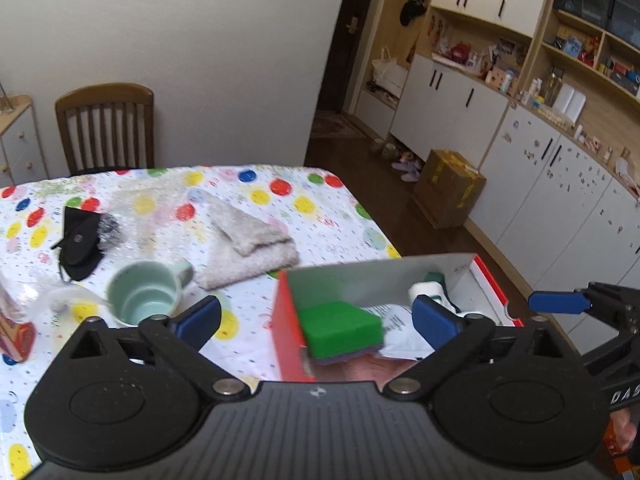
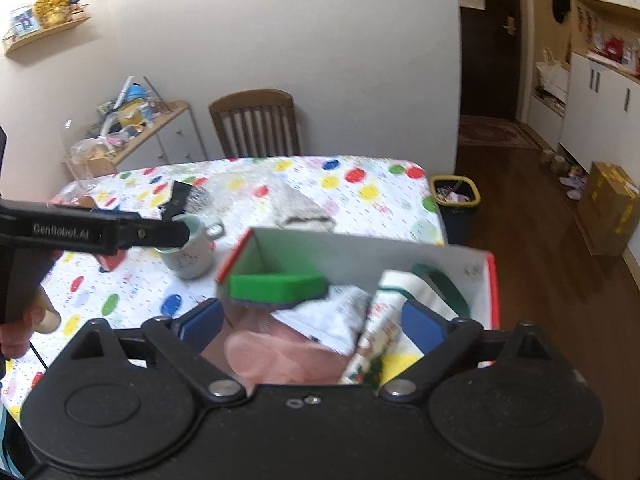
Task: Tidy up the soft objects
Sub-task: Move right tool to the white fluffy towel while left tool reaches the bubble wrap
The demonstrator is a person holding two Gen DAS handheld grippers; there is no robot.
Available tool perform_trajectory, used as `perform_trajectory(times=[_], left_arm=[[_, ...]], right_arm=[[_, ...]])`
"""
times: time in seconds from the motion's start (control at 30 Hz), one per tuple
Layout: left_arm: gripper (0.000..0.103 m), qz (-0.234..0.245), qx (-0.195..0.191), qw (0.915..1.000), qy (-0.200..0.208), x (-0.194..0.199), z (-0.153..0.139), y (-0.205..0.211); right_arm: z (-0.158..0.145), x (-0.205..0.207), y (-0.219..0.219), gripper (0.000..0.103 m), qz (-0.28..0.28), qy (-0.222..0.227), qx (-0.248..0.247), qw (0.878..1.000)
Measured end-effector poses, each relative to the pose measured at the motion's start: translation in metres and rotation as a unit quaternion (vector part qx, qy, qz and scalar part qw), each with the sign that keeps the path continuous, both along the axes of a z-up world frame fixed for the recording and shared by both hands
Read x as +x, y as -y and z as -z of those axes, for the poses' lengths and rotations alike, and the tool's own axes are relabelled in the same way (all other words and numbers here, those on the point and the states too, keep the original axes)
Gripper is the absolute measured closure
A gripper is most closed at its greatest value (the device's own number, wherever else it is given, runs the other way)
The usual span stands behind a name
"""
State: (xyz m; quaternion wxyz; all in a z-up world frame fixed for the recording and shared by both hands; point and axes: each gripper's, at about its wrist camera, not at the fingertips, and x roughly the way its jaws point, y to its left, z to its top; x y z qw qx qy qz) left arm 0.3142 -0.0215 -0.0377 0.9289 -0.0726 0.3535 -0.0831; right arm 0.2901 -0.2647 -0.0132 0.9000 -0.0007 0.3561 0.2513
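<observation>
Two grippers: left gripper (image 1: 316,318) and right gripper (image 2: 312,322) both hover above the box with jaws spread wide, nothing between them.
Box: red-edged open cardboard box (image 1: 286,320) sits at the near right corner of the bench (image 1: 248,344), which is covered in a dotted cloth.
Already inside: green foam sponge with a purple underside (image 1: 340,330) lies against the box's left wall; beside it white printed packets and a pink soft piece, blurred.
Still out: folded beige fluffy towel (image 1: 248,240) lies mid-bench towards the right edge, just beyond the box; black fabric pouch (image 1: 80,240) lies towards the left edge, well apart from the box.
Not soft: pale green ceramic mug (image 1: 144,292) stands between pouch and towel.
Handling, judged: towel is light, limp and likely to unfold; pinch through the stacked folded edge.
Pouch, judged: light, floppy; take its middle.
</observation>
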Motion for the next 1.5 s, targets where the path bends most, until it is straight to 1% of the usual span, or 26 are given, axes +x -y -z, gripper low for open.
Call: perform_trajectory(times=[0.13,0.27,0.47,0.63,0.73,0.83,0.93,1.07,1.17,1.3,1.5], left_arm=[[0.001,-0.014,0.005,0.9999,0.008,-0.001,-0.005,-0.026],[0.001,-0.024,0.002,0.9997,0.003,0.003,-0.010,-0.055],[0.001,-0.039,0.019,0.9991,-0.002,0.018,-0.020,-0.103],[0.001,-0.063,0.028,0.9976,0.002,0.045,-0.025,-0.141],[0.001,-0.077,0.038,0.9963,-0.006,0.069,-0.025,-0.158],[0.001,-0.077,0.049,0.9958,-0.004,0.093,-0.026,-0.167],[0.001,-0.071,0.055,0.9959,-0.013,0.124,-0.024,-0.170],[0.001,-0.058,0.077,0.9947,-0.036,0.170,-0.013,-0.169],[0.001,-0.045,0.080,0.9944,-0.053,0.202,0.000,-0.167],[0.001,-0.021,0.066,0.9922,-0.103,0.247,0.029,-0.162],[0.001,-0.024,0.063,0.9850,-0.159,0.298,0.080,-0.161]], right_arm=[[-0.014,0.007,-0.017,0.004,-0.019,0.010,0.001,1.000],[-0.023,0.018,-0.036,0.004,-0.030,0.015,-0.006,0.999],[-0.032,0.044,-0.067,0.004,-0.039,0.017,-0.015,0.999],[-0.033,0.069,-0.092,0.004,-0.042,0.010,-0.012,0.999],[-0.031,0.086,-0.107,0.004,-0.043,0.001,-0.013,0.999],[-0.027,0.105,-0.122,0.004,-0.044,-0.008,-0.018,0.999],[-0.021,0.123,-0.138,0.004,-0.048,-0.011,-0.031,0.998],[-0.010,0.152,-0.158,0.004,-0.052,-0.019,-0.053,0.997],[0.000,0.172,-0.172,0.004,-0.059,-0.025,-0.070,0.995],[0.018,0.199,-0.190,0.004,-0.066,-0.041,-0.090,0.993],[0.050,0.238,-0.211,0.004,-0.063,-0.071,-0.117,0.989]])
